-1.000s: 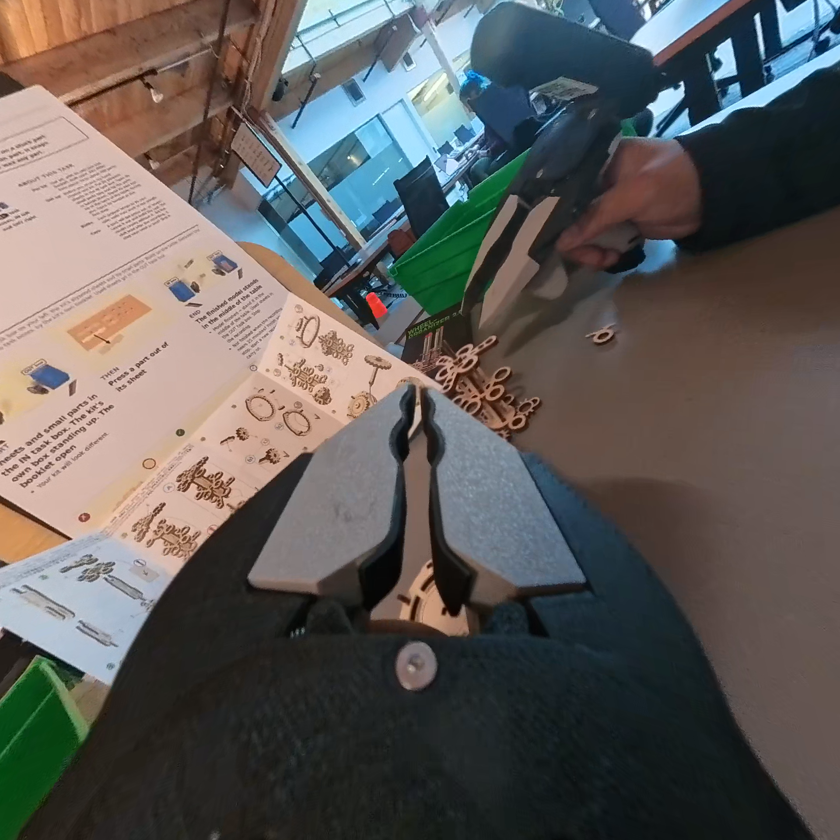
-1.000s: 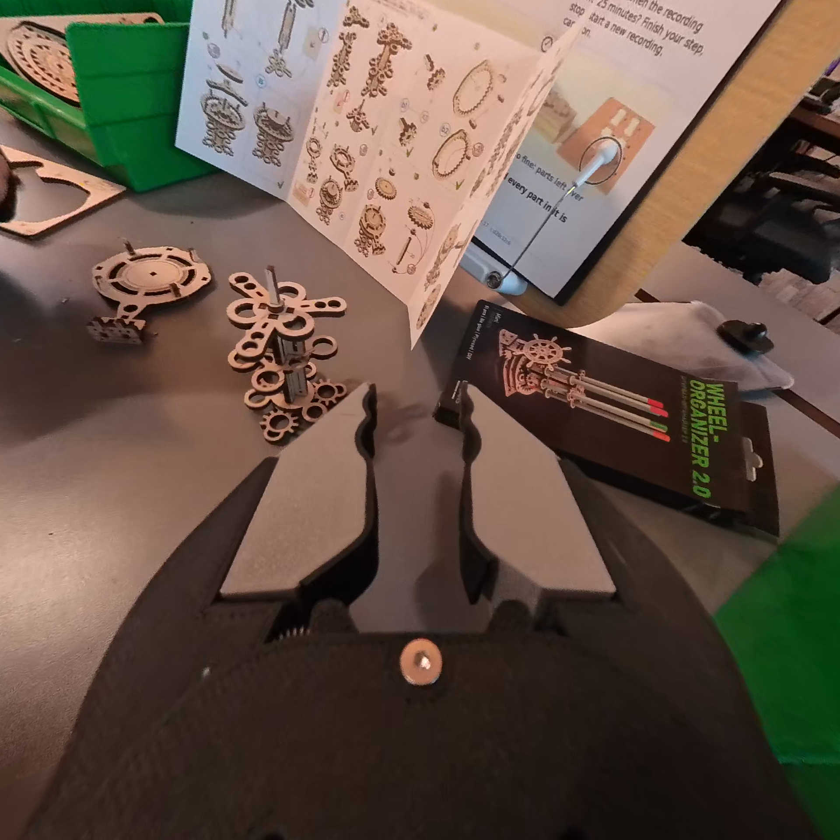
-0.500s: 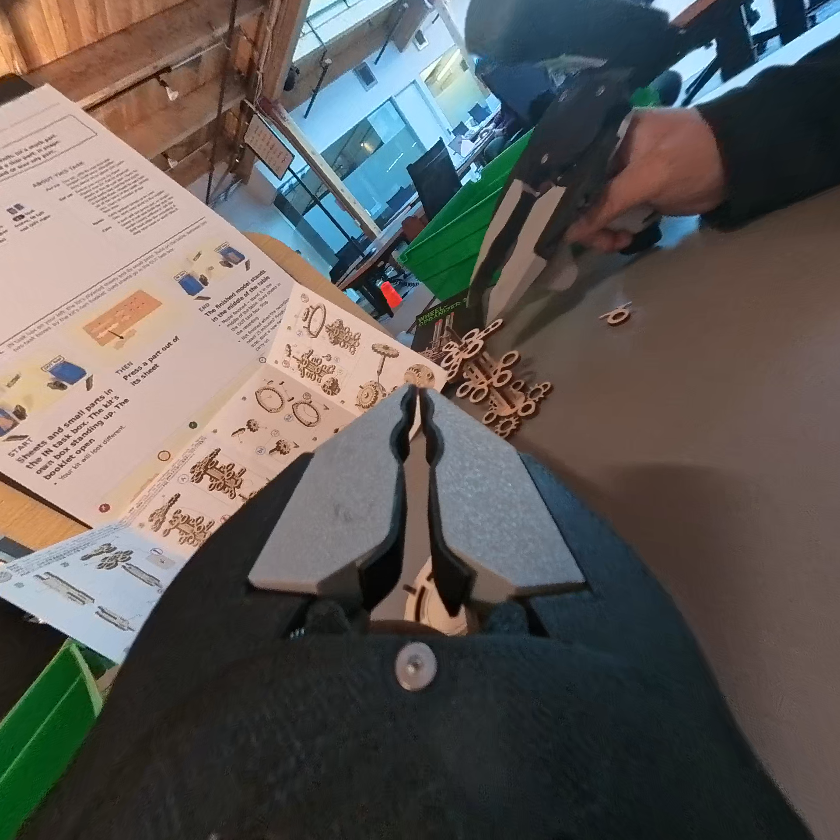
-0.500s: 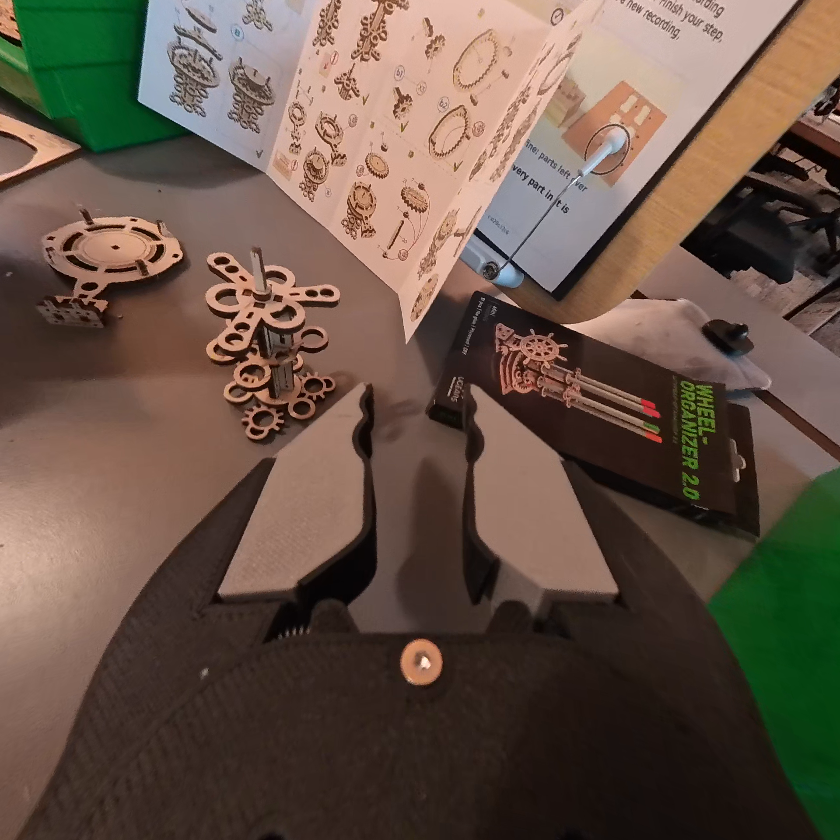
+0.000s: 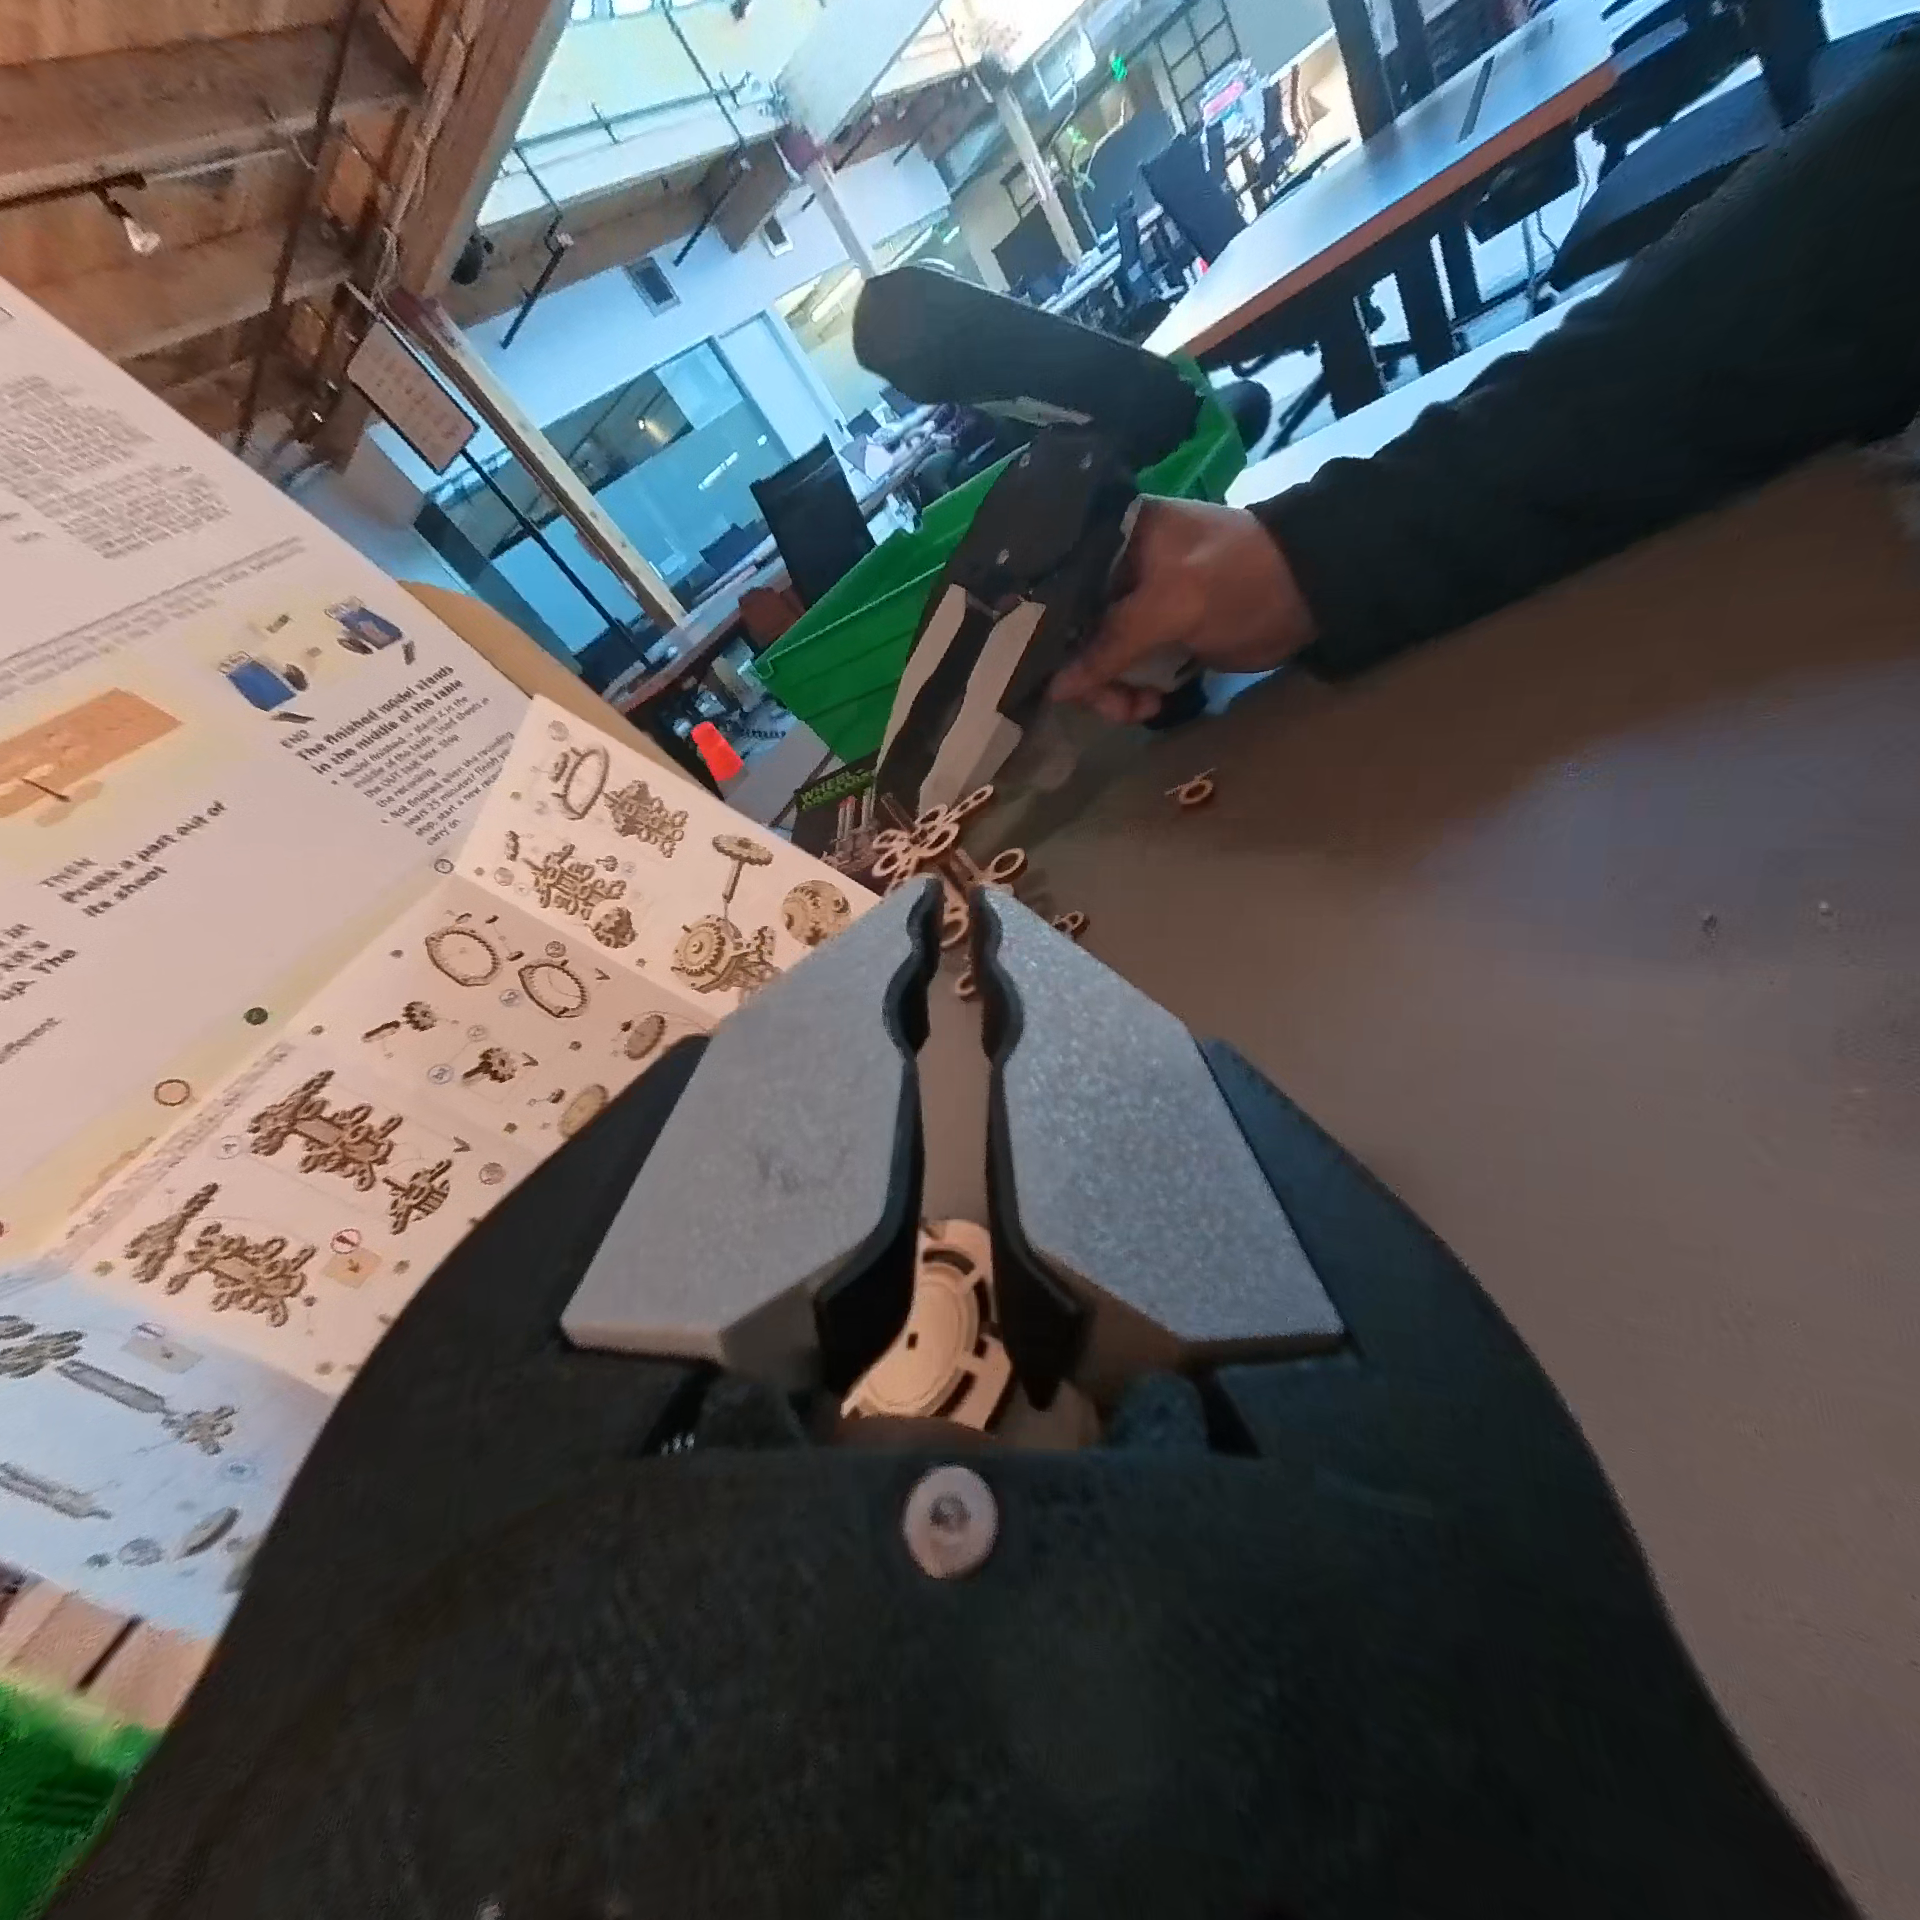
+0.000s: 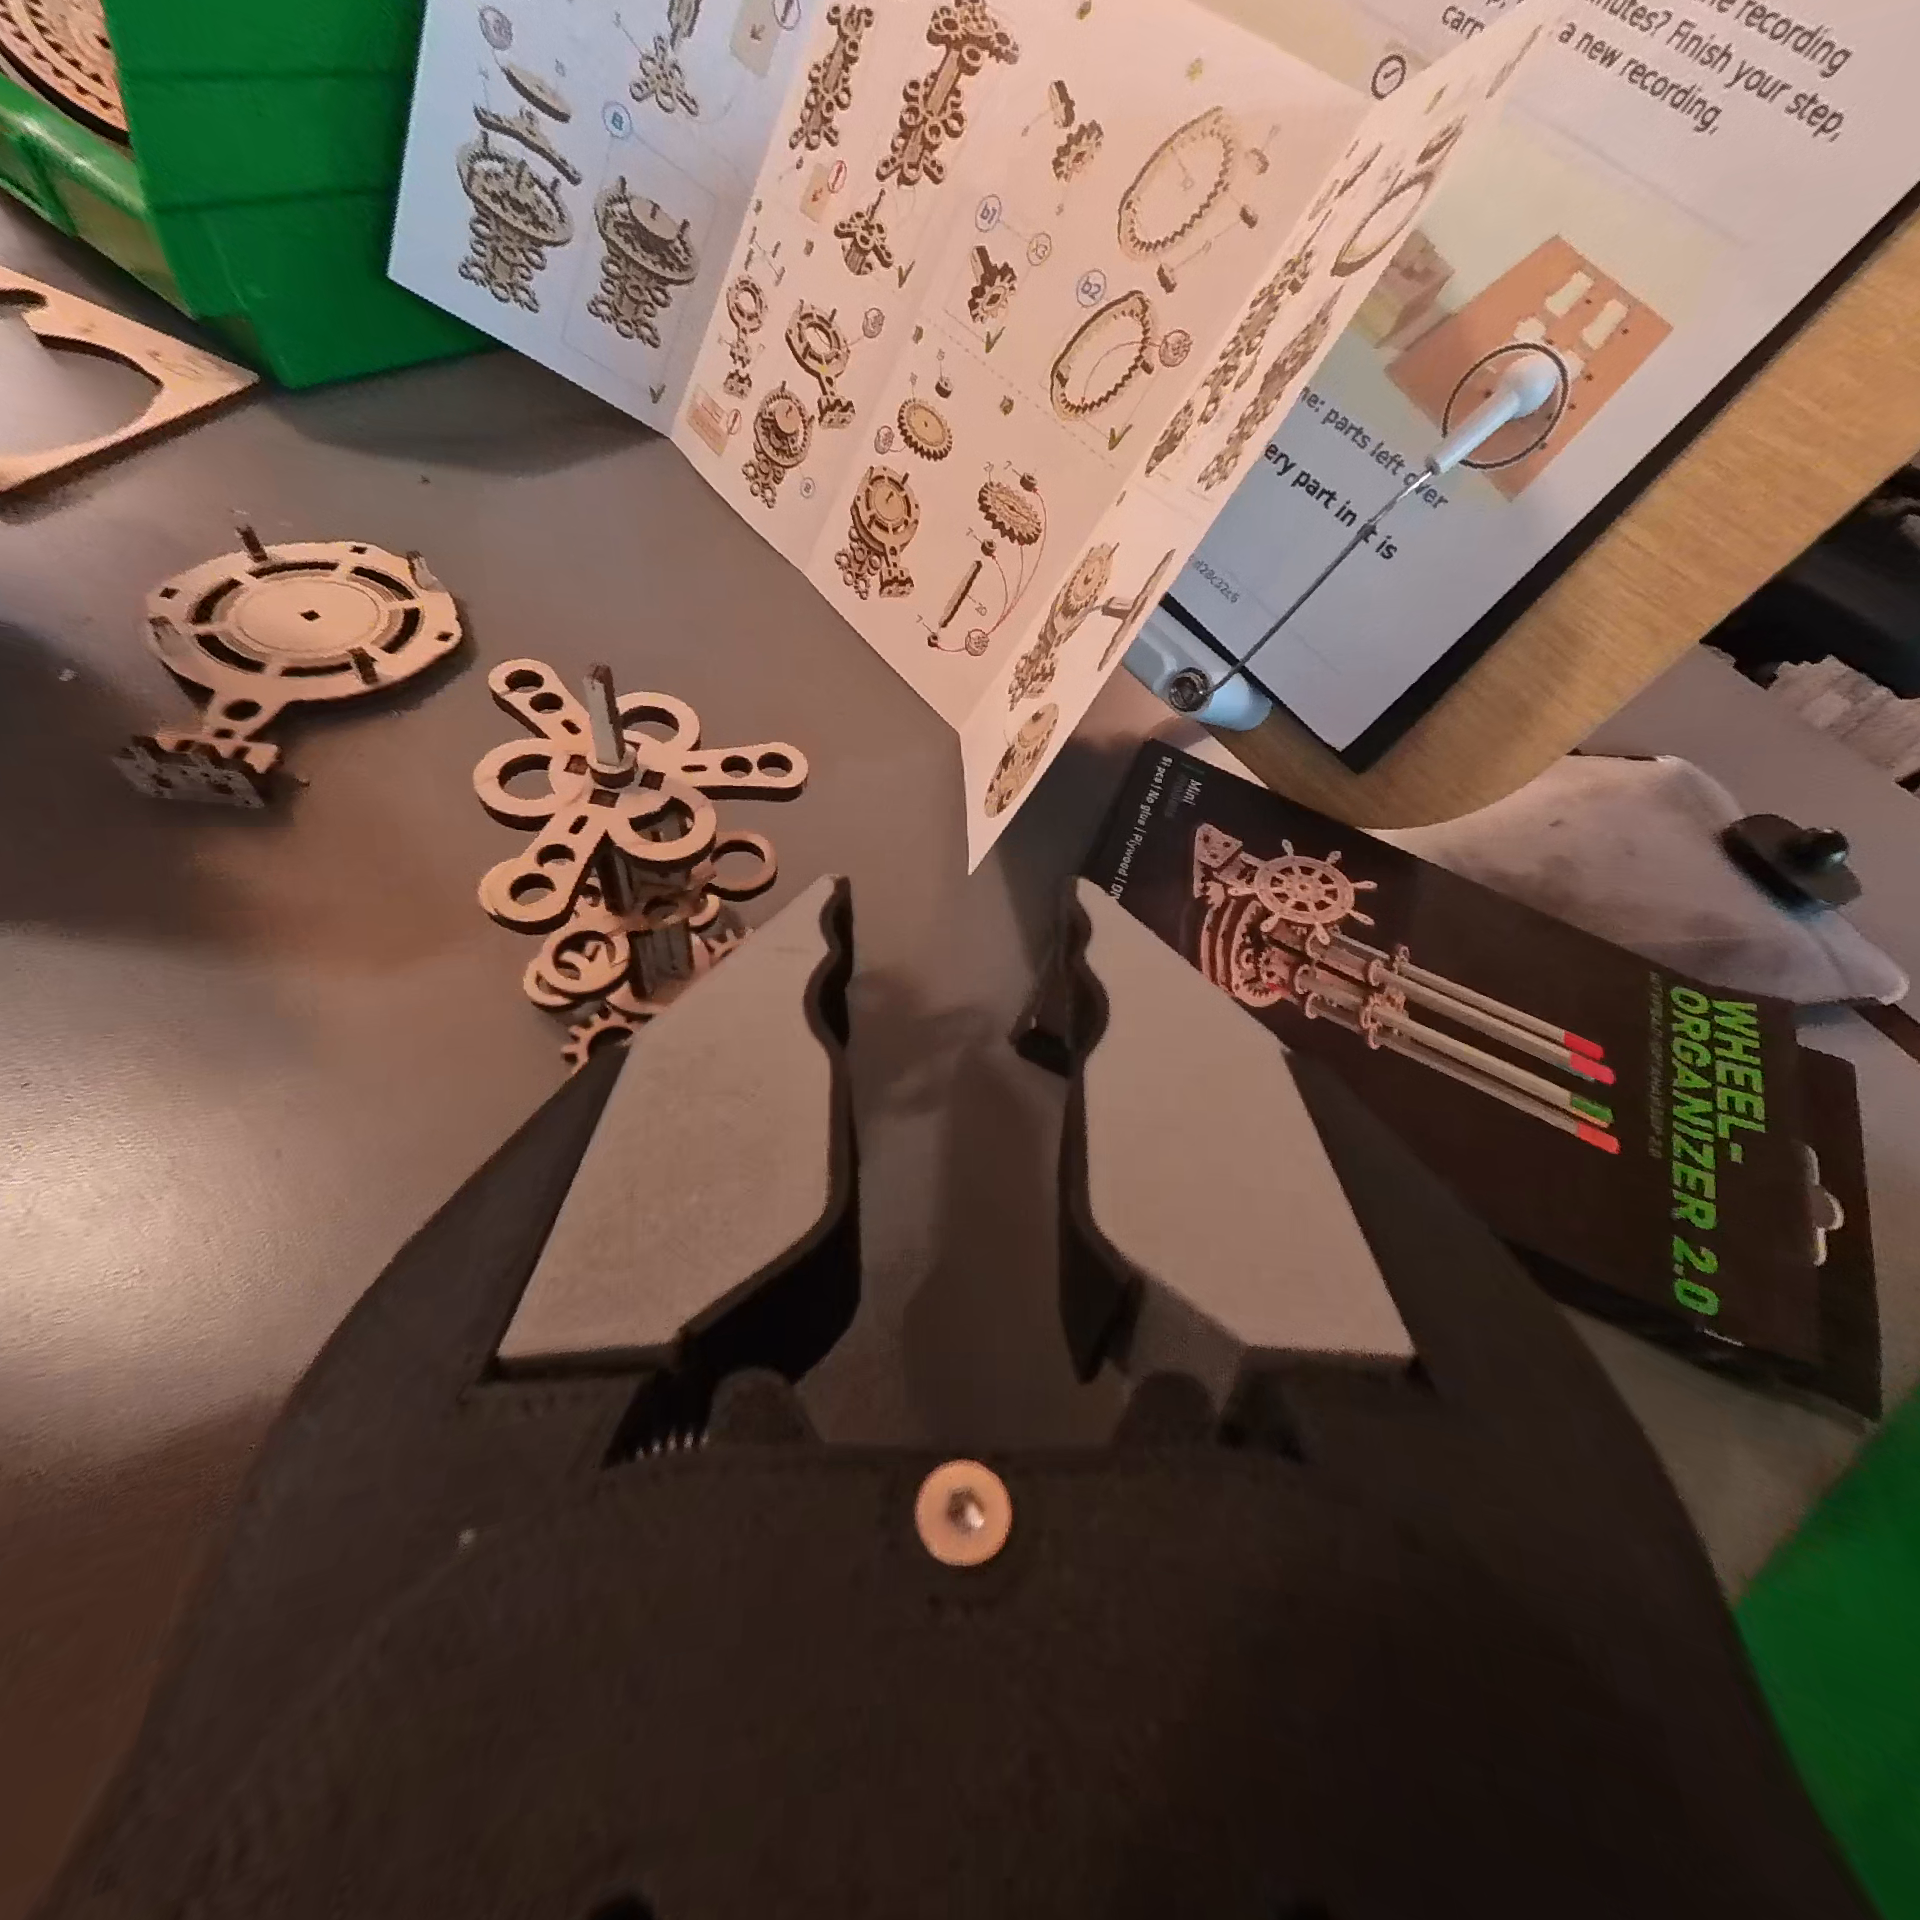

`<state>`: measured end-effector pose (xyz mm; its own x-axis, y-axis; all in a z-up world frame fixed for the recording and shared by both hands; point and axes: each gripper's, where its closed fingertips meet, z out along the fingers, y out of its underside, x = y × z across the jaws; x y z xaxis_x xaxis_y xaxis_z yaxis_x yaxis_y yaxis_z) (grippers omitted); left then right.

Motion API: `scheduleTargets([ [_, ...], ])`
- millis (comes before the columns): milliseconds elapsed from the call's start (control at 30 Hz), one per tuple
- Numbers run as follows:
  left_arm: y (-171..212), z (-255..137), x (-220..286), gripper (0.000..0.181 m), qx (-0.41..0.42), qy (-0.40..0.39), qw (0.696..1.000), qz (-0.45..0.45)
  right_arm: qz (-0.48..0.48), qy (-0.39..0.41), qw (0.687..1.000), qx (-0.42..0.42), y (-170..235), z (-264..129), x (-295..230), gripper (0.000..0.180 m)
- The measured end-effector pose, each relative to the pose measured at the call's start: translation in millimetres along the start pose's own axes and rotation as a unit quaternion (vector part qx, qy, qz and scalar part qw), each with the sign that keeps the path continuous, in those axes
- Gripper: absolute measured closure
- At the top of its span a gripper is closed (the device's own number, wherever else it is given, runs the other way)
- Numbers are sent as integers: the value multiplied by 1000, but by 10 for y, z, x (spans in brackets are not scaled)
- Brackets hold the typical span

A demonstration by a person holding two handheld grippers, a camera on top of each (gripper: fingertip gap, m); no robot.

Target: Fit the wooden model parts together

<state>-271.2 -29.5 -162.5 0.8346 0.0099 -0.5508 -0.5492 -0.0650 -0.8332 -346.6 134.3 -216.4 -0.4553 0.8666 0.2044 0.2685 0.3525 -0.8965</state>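
My left gripper (image 5: 958, 914) hangs low over the grey table with its jaws a narrow slit apart and nothing between them. A round wooden disc part (image 5: 935, 1320) shows on the table below its finger bases. The same disc (image 6: 301, 623), with a small block on its stem, lies flat at the left of the right wrist view. A stacked wooden assembly of ringed arms on a post (image 6: 623, 831) stands just left of my right gripper (image 6: 956, 914), which is open and empty. The right gripper (image 5: 940, 717) also shows far off in the left wrist view, above that stack (image 5: 925, 842).
A folded instruction leaflet (image 6: 935, 312) stands behind the parts against a board. The black kit box (image 6: 1455, 1039) lies to the right. Green bins sit at the back left (image 6: 260, 208) and near right (image 6: 1849, 1662). A cut-out wooden sheet (image 6: 104, 384) and a small loose piece (image 5: 1190, 790) lie on the table.
My left gripper's fingers, touching before, have parted slightly. The right gripper has stayed open and shifted only a little beside the stack.
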Motion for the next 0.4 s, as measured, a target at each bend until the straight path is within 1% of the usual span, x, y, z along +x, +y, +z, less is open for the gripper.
scheduleTargets([
  [100, -12, -131, -63, 181, 12, -11, 1000, 7, 19, -17, 1000, 13, -24, -25, -2, 144],
  [233, -40, -271, -200, 180, 28, -15, 999, -37, 55, -39, 997, 29, -47, -72, 15, 142],
  [400, 57, -353, -387, 180, 22, -36, 998, -50, 52, -41, 997, 29, -44, -84, -7, 141],
])
